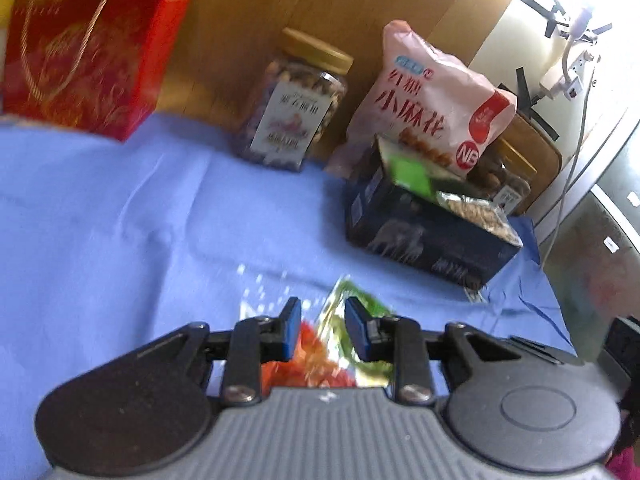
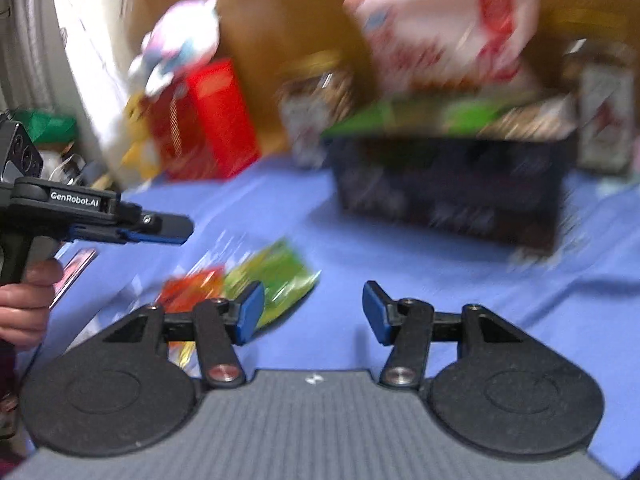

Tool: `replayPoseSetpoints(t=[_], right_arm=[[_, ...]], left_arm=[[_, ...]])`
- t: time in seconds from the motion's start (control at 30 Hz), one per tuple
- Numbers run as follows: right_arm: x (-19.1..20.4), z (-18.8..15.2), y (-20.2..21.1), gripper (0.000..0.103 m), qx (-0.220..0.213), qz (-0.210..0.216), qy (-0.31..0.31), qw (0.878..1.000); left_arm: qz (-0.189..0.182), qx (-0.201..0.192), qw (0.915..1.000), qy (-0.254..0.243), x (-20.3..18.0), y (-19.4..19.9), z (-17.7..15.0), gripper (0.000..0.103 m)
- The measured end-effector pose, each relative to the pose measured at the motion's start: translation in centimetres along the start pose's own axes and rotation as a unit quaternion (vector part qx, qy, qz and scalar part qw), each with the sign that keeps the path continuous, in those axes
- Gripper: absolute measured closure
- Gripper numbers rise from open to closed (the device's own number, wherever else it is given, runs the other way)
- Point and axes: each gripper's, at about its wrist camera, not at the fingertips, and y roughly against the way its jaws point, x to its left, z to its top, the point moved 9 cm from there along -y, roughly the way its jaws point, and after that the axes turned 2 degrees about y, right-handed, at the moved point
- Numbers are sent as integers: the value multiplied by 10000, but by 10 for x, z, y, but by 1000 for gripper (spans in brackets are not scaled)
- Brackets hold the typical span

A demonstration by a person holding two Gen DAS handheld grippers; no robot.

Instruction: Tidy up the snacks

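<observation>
Your left gripper (image 1: 322,330) hangs over the red-and-green snack packet (image 1: 320,350), jaws a narrow gap apart and gripping nothing. Your right gripper (image 2: 313,312) stands wide and empty just right of that packet. The dark box (image 1: 424,232), beyond it, looks like the drop spot.

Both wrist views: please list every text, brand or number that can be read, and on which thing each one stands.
"GenRobot.AI": on the left gripper body, in the right wrist view.
"NB": red circle on the pink snack bag.
Large red Chinese characters on that bag: "小麻花".
Jar label: too blurred.
Red gift bag, dark box: print unreadable.
</observation>
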Motion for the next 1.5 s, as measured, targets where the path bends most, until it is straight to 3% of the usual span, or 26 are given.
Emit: replayPoseSetpoints(t=[0.23,0.33,0.4,0.47,0.53,0.67,0.77,0.9,1.0,1.17,1.27,1.4,1.5], right_arm=[[19,3,-30,46,416,48,-9,9991],[27,4,-35,46,479,-82,286,9984],[32,0,-38,50,486,-244,665,9963],[36,-2,-36,66,453,-286,933,9942],[36,-1,-33,72,435,-253,941,9943],[26,-3,-24,76,289,-356,908,9948],[15,-6,-14,76,176,-460,831,9953],[-3,-11,-1,77,76,-472,460,9978],[-21,-14,5,78,3,-149,-344,9993],[-41,-17,8,81,-96,361,-1536,9874],[-44,-17,8,82,-99,507,-1810,9821],[-40,-17,8,83,-122,453,-1719,9840],[-40,-17,10,85,-155,410,-1603,9861]], left_arm=[[-222,82,9997,16,-3,-6,-12,74],[-284,155,9994,90,0,-10,-17,74],[-295,191,9993,84,0,-12,-19,74],[-280,209,9994,63,-1,-13,-18,74],[-282,221,9993,51,-3,-15,-15,74],[-311,259,9991,-81,-14,-24,-11,65],[-328,370,9986,-178,-24,-36,-12,65],[-369,571,9971,-327,-43,-56,-19,63],[-405,714,9955,-474,-58,-67,-25,54],[-575,810,9935,-549,-72,-73,-30,51],[-627,843,9932,-502,-75,-76,-29,54],[-617,874,9930,-496,-75,-79,-29,76],[-713,884,9923,-493,-78,-78,-31,82]])
